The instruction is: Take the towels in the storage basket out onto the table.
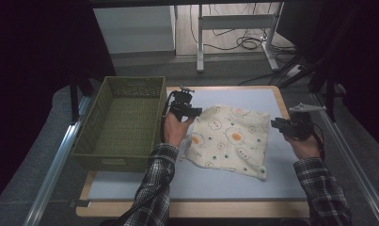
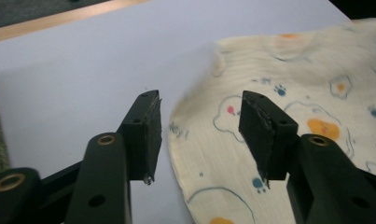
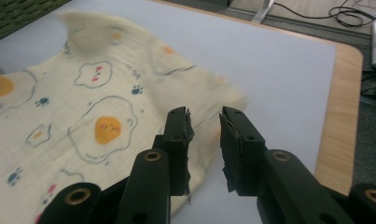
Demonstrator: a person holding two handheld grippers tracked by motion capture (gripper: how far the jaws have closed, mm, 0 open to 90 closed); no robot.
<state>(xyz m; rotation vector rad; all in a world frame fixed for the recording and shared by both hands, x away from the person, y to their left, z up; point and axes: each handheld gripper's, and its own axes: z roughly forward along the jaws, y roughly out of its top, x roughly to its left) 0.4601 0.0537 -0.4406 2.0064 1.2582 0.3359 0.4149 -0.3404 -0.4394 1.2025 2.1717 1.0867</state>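
Bare mat (image 1: 225, 181) lies open before the cloth (image 1: 227, 139); the green basket (image 1: 123, 122) walls off the left side

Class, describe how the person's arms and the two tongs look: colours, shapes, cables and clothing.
Both sleeves are plaid flannel, dark with pale checks. The left tongs and right tongs are black; the right carries a grey three-cornered plate, and a dark cable trails by the left arm. Up close the jaws are flat black blocks with worn pads and brass-ringed pivot holes.

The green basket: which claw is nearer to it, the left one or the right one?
Left. The left claw hovers just beside the green basket, at the cloth's near edge; the right claw is beyond the cloth's opposite edge.
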